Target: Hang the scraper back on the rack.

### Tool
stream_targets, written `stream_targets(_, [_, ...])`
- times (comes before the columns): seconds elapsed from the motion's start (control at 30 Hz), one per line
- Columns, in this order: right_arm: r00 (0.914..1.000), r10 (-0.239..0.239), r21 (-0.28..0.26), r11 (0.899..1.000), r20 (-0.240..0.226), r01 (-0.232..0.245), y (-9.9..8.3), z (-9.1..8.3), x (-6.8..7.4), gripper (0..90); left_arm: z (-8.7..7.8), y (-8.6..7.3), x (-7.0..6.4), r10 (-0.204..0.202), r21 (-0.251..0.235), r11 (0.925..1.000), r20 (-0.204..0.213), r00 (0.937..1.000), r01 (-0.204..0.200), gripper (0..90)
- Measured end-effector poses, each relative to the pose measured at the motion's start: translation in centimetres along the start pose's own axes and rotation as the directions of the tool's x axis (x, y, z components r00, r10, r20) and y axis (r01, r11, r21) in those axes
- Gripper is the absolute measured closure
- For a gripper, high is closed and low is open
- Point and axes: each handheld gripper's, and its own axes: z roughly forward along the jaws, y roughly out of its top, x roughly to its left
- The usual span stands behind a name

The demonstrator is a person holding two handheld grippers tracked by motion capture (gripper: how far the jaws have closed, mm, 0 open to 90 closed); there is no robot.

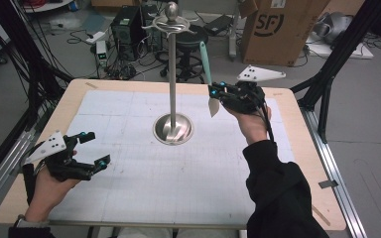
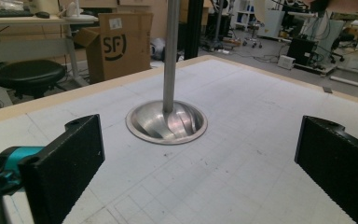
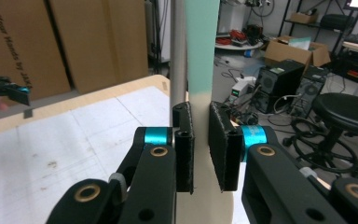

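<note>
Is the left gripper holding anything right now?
No, the left gripper has its fingers spread wide apart with bare table between them.

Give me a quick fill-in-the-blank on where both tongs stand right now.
1. The right tongs are shut on the ____ with the mint-green handle.
2. The left tongs are ____, holding nothing.
3. The metal stand rises from a round ____ on the table.

Missing words: spatula; open; base
</note>
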Motion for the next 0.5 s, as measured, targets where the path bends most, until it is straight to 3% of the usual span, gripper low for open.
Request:
stream_targets(0.2, [0.9998, -0.007, -0.024, 1.0, 0.017, 0.007, 0.9, 0.3, 0.0, 81.2, -0.4, 0.0, 0.1, -0.005, -0.003, 1.0, -0.008, 1.0, 0.005, 1.9])
stream_targets(0.5, [0.9999, -0.012, -0.056, 0.998, 0.0, 0.012, 1.6, 0.7, 0.3, 81.2, -0.4, -0.2, 0.0, -0.001, 0.005, 1.0, -0.012, 0.9999, 0.001, 1.9])
